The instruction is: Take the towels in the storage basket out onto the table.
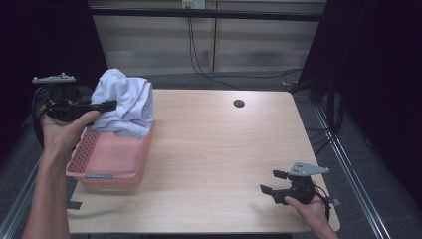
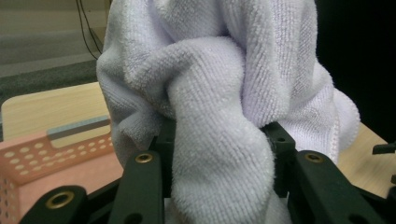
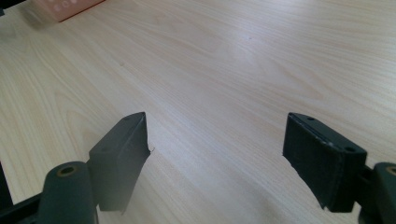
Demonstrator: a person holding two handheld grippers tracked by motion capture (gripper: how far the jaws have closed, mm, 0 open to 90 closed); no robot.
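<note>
So over at the left edge of the light wooden tabletop (image 1: pixel 219 149) there's a pink perforated plastic basket (image 1: pixel 107 159), and the left gripper (image 1: pixel 110 104) is up above its far end, jaws clenched on a bunched-up white terry cloth towel (image 1: pixel 124 102). In the left gripper view the towel (image 2: pixel 219 116) is squeezed right between the two black jaws, a thick fold of it bulging up past the tips and the rest of it piled above and around them. From the high view the towel's lower folds hang down into the far end of the basket, can't tell if they're actually touching the bottom. The left hand (image 1: pixel 62 132) is gripping the tool from below.

Further back near the far edge there's a small dark round hole (image 1: pixel 239 103) in the wood.

Then near the front right corner, the right gripper (image 1: pixel 271 183) sits low over the tabletop, jaws spread wide apart with nothing but bare wood between them, well apart from the basket
</note>
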